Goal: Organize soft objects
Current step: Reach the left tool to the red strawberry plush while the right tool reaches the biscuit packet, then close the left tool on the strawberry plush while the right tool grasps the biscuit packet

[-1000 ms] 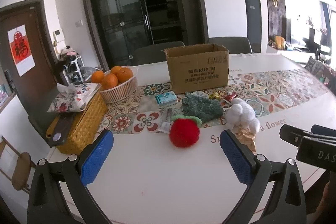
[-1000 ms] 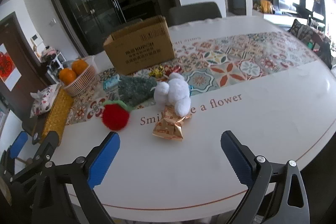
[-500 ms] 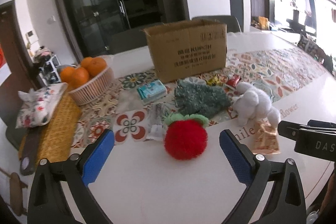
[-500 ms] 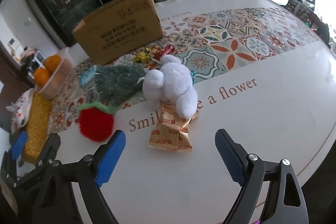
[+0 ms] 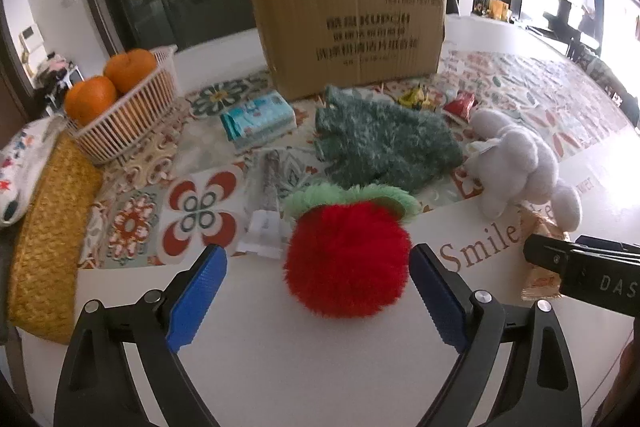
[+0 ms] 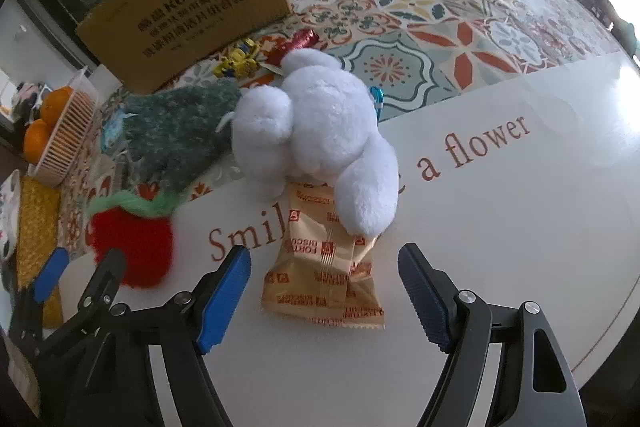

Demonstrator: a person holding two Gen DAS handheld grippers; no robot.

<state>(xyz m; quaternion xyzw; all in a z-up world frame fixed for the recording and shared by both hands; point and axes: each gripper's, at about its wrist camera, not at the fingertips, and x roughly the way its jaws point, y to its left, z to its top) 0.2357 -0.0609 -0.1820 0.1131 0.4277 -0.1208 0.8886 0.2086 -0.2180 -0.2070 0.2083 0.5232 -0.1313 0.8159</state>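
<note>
A red fuzzy strawberry plush (image 5: 352,275) with a green top lies on the white table, between the tips of my left gripper (image 5: 316,257). Its jaws are closing; the right pad is close to the fur, the left pad stands apart. Behind it lie a green fuzzy glove-like piece (image 5: 384,143) and a white plush animal (image 6: 316,131). My right gripper (image 6: 324,255) hangs over a gold biscuit packet (image 6: 320,275) that lies between its closing jaws, untouched; the white plush rests partly on that packet. A brown cardboard box (image 5: 352,27) stands at the back.
A basket of oranges (image 5: 120,115) and a yellow woven box (image 5: 44,227) stand at the left. A blue tissue pack (image 5: 256,119), a clear packet (image 5: 266,203) and small wrapped sweets (image 5: 460,105) lie on the patterned runner. The table's curved edge (image 6: 600,347) is near right.
Both grippers have come down and forward toward the table. The left one now flanks the red plush, the right one flanks the biscuit packet. Both pairs of jaws have narrowed.
</note>
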